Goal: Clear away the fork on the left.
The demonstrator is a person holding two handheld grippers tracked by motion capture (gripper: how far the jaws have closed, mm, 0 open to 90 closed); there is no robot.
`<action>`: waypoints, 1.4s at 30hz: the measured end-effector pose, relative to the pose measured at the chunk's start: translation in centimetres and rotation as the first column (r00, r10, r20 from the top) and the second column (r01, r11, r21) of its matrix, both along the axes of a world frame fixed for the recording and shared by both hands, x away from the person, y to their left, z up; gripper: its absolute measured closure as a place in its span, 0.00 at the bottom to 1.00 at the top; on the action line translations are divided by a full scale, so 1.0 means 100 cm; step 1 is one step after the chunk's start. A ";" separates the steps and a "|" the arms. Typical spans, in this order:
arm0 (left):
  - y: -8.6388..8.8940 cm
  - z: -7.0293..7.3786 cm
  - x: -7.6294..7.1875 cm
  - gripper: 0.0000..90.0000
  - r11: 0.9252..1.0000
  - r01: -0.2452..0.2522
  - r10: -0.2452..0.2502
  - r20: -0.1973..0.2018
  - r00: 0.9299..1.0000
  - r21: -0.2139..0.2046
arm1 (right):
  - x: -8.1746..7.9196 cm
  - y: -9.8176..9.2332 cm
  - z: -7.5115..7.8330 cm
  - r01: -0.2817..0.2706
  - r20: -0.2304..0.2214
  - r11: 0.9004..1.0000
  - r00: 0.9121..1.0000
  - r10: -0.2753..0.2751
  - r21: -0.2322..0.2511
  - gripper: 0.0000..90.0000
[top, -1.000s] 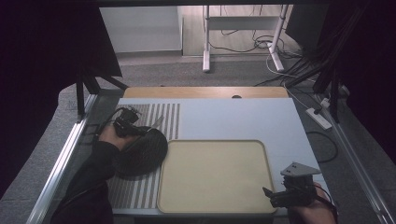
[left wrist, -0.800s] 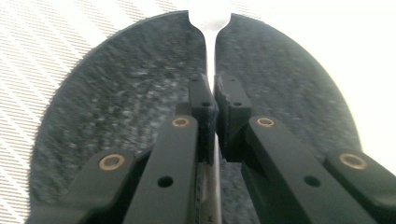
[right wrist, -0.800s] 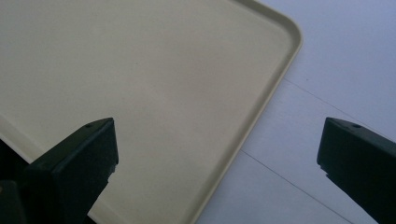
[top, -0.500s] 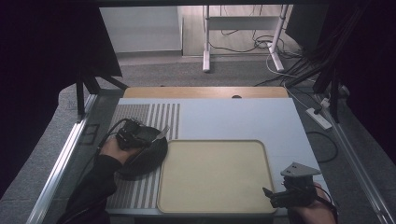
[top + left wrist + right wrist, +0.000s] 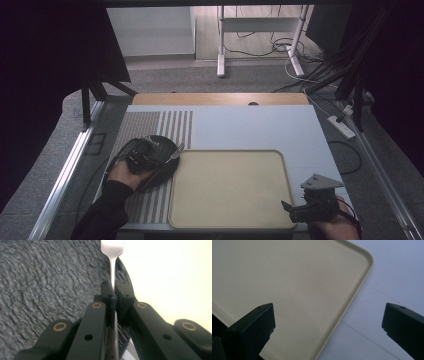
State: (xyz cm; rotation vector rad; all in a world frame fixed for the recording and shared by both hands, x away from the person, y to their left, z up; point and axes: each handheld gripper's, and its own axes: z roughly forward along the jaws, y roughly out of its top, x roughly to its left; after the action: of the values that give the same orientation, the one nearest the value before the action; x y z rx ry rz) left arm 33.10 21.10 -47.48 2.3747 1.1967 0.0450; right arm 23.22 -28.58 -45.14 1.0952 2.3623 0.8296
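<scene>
My left gripper (image 5: 162, 155) is shut on a silver piece of cutlery (image 5: 175, 151), whose end sticks out toward the beige tray (image 5: 230, 190). It hovers over a dark round plate (image 5: 161, 141) at the tray's left edge. In the left gripper view the pads pinch the thin handle (image 5: 112, 267) at my left gripper (image 5: 113, 288), with the plate (image 5: 50, 290) beneath and the tray (image 5: 175, 277) to the right. My right gripper (image 5: 286, 207) stands open at the tray's near right corner. In the right gripper view, my right gripper (image 5: 329, 310) has its jaws wide apart over the tray's rim (image 5: 352, 302), with nothing between them.
The plate rests on a grey-and-white striped mat (image 5: 150, 125) on the left of the pale table (image 5: 250, 125). A wooden strip (image 5: 220, 98) runs along the table's far edge. Metal rails flank the table, and cables lie on the floor behind.
My left hand has carried the cutlery from the plate's far left side nearer and to the right, toward the tray. The right gripper has kept still.
</scene>
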 end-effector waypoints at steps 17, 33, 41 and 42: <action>-0.046 -0.005 -0.017 0.95 0.999 0.032 -0.033 -0.029 0.999 -0.044 | 0.000 0.000 0.000 -0.005 0.003 1.000 1.000 0.005 -0.001 0.00; -0.095 -0.017 -0.022 0.95 0.998 0.053 -0.055 -0.057 0.997 -0.045 | -0.001 0.001 0.000 -0.012 0.000 1.000 1.000 0.012 -0.008 0.00; -0.108 -0.032 -0.025 0.95 0.998 0.055 -0.057 -0.077 0.995 -0.031 | -0.001 0.001 -0.001 -0.025 -0.005 1.000 1.000 0.025 -0.013 0.00; -0.110 -0.034 -0.025 0.95 0.998 0.059 -0.060 -0.078 0.995 -0.021 | -0.001 0.001 -0.001 -0.025 -0.005 1.000 1.000 0.025 -0.013 0.00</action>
State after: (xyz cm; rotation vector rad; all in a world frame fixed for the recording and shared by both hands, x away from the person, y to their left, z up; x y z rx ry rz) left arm 30.56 10.12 -50.88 2.4143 1.1557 -0.0791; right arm 23.16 -28.44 -45.19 1.0654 2.3866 0.8196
